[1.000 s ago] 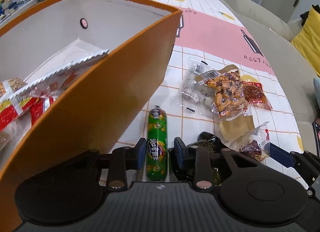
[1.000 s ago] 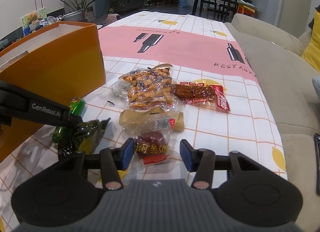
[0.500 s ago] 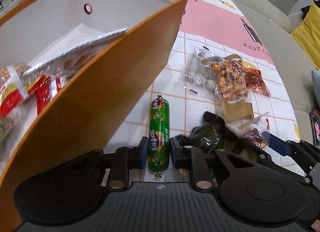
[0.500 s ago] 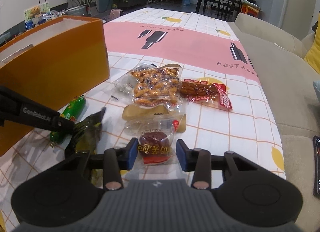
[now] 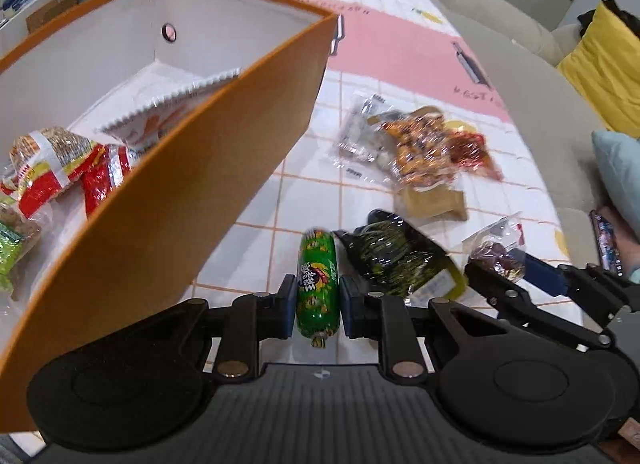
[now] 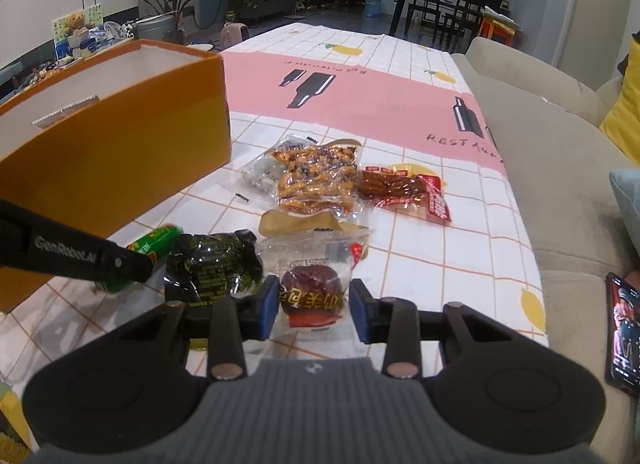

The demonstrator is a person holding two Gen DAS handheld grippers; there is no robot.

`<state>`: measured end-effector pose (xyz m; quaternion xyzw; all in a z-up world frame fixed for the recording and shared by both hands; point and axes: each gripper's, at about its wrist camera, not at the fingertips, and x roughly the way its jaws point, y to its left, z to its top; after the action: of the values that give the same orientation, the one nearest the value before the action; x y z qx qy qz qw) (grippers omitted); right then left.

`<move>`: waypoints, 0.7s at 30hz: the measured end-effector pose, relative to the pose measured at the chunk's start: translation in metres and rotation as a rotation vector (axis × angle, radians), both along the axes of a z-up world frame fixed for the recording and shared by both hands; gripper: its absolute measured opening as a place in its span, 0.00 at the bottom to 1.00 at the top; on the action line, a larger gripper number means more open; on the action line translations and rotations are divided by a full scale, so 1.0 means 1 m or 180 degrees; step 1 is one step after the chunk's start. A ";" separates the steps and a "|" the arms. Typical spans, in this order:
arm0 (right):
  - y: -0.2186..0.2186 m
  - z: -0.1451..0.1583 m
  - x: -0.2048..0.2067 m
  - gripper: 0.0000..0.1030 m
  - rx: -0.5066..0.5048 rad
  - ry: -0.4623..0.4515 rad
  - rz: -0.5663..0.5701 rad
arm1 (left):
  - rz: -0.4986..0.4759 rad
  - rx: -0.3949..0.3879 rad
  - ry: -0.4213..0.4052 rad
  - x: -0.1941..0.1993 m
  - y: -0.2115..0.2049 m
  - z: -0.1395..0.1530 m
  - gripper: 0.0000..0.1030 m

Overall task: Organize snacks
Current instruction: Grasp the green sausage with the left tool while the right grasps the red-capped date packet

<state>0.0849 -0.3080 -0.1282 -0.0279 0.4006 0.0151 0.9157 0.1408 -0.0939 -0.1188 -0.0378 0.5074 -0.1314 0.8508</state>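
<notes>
The left gripper (image 5: 319,301) was clamped tight on a green sausage (image 5: 318,284). The sausage was long and round like a tube, with a shiny plastic skin and a crimped tail at the near end. Its long way pointed straight out from the gripper, so the pads squeezed it across its thin middle. The orange box (image 5: 224,168) stood just to the left of it, very near. That was the thing that counted most: the box was on the left hand's side, so I think the sausage only needed to go up and over the tall wall. The box looked like stiff card, orange outside and white inside, and some crinkly packs already lay in it.

The right gripper (image 6: 313,310) had been closing on a date pack (image 6: 312,292). The pack sat right between the blue pads (image 6: 269,306). I could not tell whether both pads pressed on it yet. The pack was clear, soft plastic with a round dark red lump inside. It was farther from the box than the sausage.

A dark green pack (image 6: 212,264) lay between the two grippers. More shiny packs (image 6: 316,180) lay farther off on the checked cloth (image 6: 440,264).
</notes>
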 end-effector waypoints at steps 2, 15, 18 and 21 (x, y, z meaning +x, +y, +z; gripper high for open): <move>0.000 0.006 -0.003 0.34 0.0003 -0.0060 -0.0003 | 0.0010 -0.0042 -0.0035 -0.005 0.001 0.009 0.23; 0.014 0.056 -0.026 0.34 0.0112 -0.0447 0.0152 | 0.0113 -0.0238 -0.0419 -0.024 0.017 0.069 0.23; 0.019 0.068 -0.027 0.34 0.0202 -0.0496 0.0192 | 0.0120 -0.0224 -0.0543 -0.025 0.024 0.085 0.23; 0.027 0.080 -0.025 0.34 0.0217 -0.0584 0.0279 | 0.0130 -0.0206 -0.0621 -0.022 0.031 0.099 0.23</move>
<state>0.0595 -0.2810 -0.0481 -0.0154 0.3128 0.0661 0.9474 0.1189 -0.0626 -0.0200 -0.0627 0.4167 -0.1333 0.8970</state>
